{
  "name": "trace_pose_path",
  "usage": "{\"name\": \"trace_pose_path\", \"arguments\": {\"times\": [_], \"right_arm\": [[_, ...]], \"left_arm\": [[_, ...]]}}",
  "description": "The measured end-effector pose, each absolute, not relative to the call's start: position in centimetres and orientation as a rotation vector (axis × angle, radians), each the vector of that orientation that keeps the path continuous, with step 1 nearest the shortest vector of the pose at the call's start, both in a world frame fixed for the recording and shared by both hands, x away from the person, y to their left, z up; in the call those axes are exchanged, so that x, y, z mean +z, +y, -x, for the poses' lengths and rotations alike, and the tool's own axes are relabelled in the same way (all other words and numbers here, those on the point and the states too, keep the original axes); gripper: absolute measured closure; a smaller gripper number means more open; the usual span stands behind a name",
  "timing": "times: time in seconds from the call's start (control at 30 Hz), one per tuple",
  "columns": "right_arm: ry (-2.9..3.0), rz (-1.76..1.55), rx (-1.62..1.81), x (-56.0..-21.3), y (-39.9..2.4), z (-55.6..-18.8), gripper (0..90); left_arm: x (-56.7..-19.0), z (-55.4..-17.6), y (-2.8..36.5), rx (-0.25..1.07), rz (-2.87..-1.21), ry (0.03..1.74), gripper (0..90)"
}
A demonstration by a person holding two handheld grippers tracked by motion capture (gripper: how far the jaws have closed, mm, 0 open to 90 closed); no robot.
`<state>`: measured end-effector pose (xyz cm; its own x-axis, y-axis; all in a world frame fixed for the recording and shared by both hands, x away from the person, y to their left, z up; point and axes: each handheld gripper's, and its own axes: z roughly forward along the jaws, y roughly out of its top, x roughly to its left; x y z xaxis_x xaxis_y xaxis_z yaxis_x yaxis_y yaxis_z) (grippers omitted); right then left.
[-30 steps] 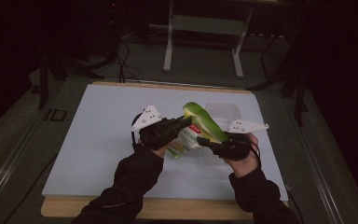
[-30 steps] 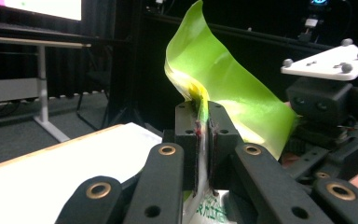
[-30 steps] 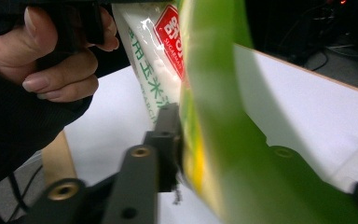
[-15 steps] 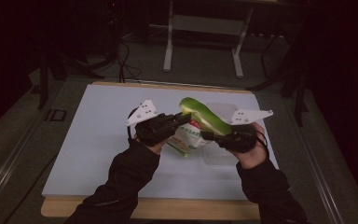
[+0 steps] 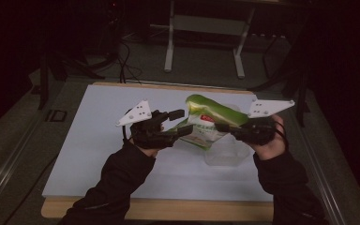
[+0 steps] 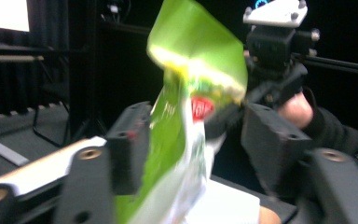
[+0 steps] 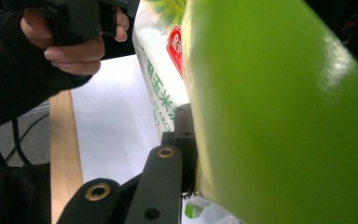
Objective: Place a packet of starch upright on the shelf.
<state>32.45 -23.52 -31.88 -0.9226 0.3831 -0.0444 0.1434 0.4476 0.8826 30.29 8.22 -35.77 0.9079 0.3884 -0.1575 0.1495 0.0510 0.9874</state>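
Both tongs meet at a green and white bag [image 5: 209, 123] that I hold up over the middle of the desk [image 5: 98, 140]. From the high view, my left tongs [image 5: 183, 123] come in from the left with their jaws spread, the upper one above the bag's lower left corner and the lower one touching it. My right tongs [image 5: 221, 127] reach in from the right, and the bag's right side rests on them; from here I cannot tell how their jaws stand. A clear plastic container [image 5: 225, 153] sits on the desk just under the bag and beside my right hand [image 5: 269, 143]. My left hand [image 5: 145, 140] grips its tool near the desk's centre.

Through the left gripper view, the bag [image 6: 186, 112] hangs upright between my own two jaws (blurred, so the print is hard to read). The jaws stand wide on either side of it, and I see a gap on the right side. The right tongs [image 6: 228, 116] hold the bag's far edge beneath its folded green top.

Through the right gripper view, the bag [image 7: 270, 116] crowds the lens, its green face glossy. My left jaw presses against the bag; the other jaw is hidden behind it. The left hand [image 7: 72, 44] shows at the upper left over the white desk [image 7: 107, 130].
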Motion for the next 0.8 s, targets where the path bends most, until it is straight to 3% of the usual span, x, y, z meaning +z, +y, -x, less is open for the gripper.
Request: {"name": "trace_pose_path", "arguments": {"times": [0.17,0.33,0.43,0.8], "right_arm": [[2.445,-0.449,1.432,-30.6,-25.1,-32.8,84.2],[2.448,-0.446,1.388,-29.8,-26.7,-33.2,84.2],[2.444,-0.426,1.363,-29.3,-27.5,-33.3,84.1],[2.532,-0.409,1.246,-28.1,-29.7,-33.8,84.0]], "left_arm": [[-36.3,-29.9,9.2,0.136,-1.588,0.463,13.7],[-37.3,-29.4,9.6,0.118,-1.696,0.5,2.2],[-38.2,-29.1,10.2,0.159,-1.738,0.537,1.3],[-41.1,-28.5,12.7,0.123,-1.828,0.637,0.0]]}}
